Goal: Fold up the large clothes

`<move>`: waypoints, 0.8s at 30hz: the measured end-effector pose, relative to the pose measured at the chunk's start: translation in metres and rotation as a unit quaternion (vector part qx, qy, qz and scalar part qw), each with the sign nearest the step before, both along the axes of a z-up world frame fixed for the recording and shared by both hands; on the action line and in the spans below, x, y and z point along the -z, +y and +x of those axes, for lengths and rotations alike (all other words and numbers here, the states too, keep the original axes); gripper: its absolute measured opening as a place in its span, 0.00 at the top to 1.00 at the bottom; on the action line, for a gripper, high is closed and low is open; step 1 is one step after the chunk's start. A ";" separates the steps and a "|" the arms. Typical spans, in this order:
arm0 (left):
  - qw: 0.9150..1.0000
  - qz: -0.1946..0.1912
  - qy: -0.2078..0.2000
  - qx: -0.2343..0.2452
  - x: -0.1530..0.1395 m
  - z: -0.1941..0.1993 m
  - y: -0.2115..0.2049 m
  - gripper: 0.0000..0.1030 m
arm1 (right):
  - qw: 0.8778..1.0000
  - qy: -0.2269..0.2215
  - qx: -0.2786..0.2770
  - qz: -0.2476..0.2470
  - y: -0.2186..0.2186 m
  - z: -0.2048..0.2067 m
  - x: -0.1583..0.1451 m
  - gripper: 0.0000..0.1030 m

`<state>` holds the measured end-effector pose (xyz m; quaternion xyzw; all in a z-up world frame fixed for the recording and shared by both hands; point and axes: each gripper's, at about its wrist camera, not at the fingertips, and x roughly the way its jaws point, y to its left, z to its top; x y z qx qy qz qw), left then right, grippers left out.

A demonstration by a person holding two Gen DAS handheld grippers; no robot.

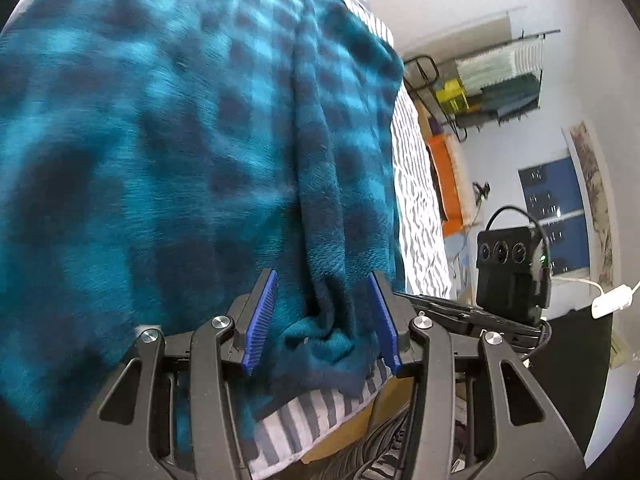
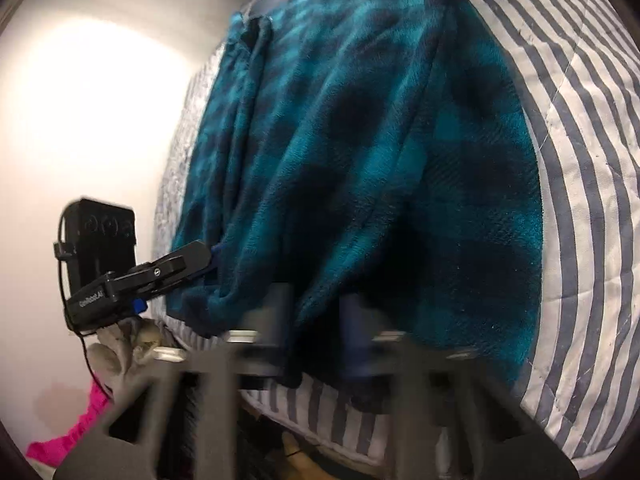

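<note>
A teal and dark plaid fleece garment (image 1: 180, 140) (image 2: 360, 140) lies spread over a bed with a grey-and-white striped cover (image 1: 416, 200) (image 2: 592, 200). My left gripper (image 1: 322, 320) sits at the garment's near edge, and its blue pads press a gathered bunch of fleece. The right wrist view shows this gripper (image 2: 210, 258) side-on at the garment's left corner. My right gripper (image 2: 316, 320) is blurred, and the hem hangs between its fingers. From the left wrist view it (image 1: 404, 296) looks shut at the garment's right edge.
The bed's near edge runs just under both grippers, with cardboard (image 1: 384, 412) below it. A pink cloth (image 2: 64, 444) lies on the floor at left. An orange item (image 1: 444, 176), a rack (image 1: 500, 76) and a white plug with cable (image 1: 612, 300) stand by the wall.
</note>
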<state>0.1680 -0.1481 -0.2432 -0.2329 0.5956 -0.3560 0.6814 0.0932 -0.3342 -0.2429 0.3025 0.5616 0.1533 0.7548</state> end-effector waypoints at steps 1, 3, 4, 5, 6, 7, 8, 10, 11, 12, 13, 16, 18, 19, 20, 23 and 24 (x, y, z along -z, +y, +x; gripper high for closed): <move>1.000 0.007 -0.004 0.006 0.001 0.002 -0.007 0.91 | 1.000 -0.001 0.000 -0.002 0.000 0.000 0.000 0.96; 1.000 0.016 -0.011 0.006 -0.002 0.003 -0.015 0.98 | 1.000 -0.008 -0.001 -0.011 -0.002 -0.004 -0.007 0.96; 1.000 0.000 -0.008 0.000 -0.006 0.001 -0.015 0.98 | 1.000 -0.014 -0.001 -0.017 -0.004 -0.006 -0.013 0.96; 1.000 -0.016 -0.005 -0.003 -0.011 0.000 -0.016 0.98 | 1.000 -0.020 -0.004 -0.024 -0.008 -0.011 -0.022 0.96; 1.000 -0.024 -0.008 -0.006 -0.016 -0.002 -0.018 0.98 | 0.999 -0.028 -0.007 -0.031 -0.013 -0.015 -0.031 0.96; 0.999 -0.031 -0.015 -0.007 -0.023 -0.004 -0.019 0.98 | 0.998 -0.037 -0.008 -0.040 -0.020 -0.020 -0.043 0.96; 0.999 -0.037 -0.022 -0.006 -0.027 -0.007 -0.021 0.98 | 0.998 -0.047 -0.006 -0.046 -0.028 -0.024 -0.054 0.96; 0.999 -0.042 -0.024 -0.004 -0.029 -0.010 -0.024 0.98 | 0.997 -0.061 0.002 -0.045 -0.045 -0.030 -0.069 0.96; 0.999 -0.026 -0.032 0.001 -0.026 -0.012 -0.031 0.98 | 0.997 -0.064 0.007 -0.043 -0.052 -0.032 -0.072 0.96; 0.999 -0.012 -0.037 0.007 -0.023 -0.013 -0.038 0.98 | 0.997 -0.062 0.014 -0.041 -0.059 -0.034 -0.069 0.96; 0.999 0.000 -0.040 0.009 -0.019 -0.013 -0.044 0.98 | 0.998 -0.050 0.020 -0.041 -0.062 -0.034 -0.061 0.96; 1.000 0.010 -0.021 0.004 -0.009 -0.011 -0.048 0.95 | 0.997 -0.027 0.025 -0.074 -0.058 -0.028 -0.033 0.93; 1.000 -0.007 -0.009 -0.005 -0.007 -0.012 -0.040 0.88 | 0.997 -0.016 0.033 -0.067 -0.061 -0.029 -0.021 0.90; 1.000 -0.013 -0.012 -0.008 -0.009 -0.014 -0.036 0.78 | 0.998 -0.016 0.036 -0.053 -0.062 -0.032 -0.019 0.89; 1.000 -0.017 -0.014 -0.009 -0.010 -0.016 -0.032 0.64 | 0.998 -0.020 0.036 -0.043 -0.063 -0.034 -0.020 0.84; 0.999 -0.047 -0.012 -0.018 -0.012 -0.025 -0.022 0.58 | 0.998 -0.047 0.016 -0.034 -0.063 -0.049 -0.028 0.64; 0.998 -0.055 -0.010 -0.017 -0.011 -0.027 -0.022 0.58 | 0.998 -0.058 0.010 -0.033 -0.061 -0.052 -0.030 0.62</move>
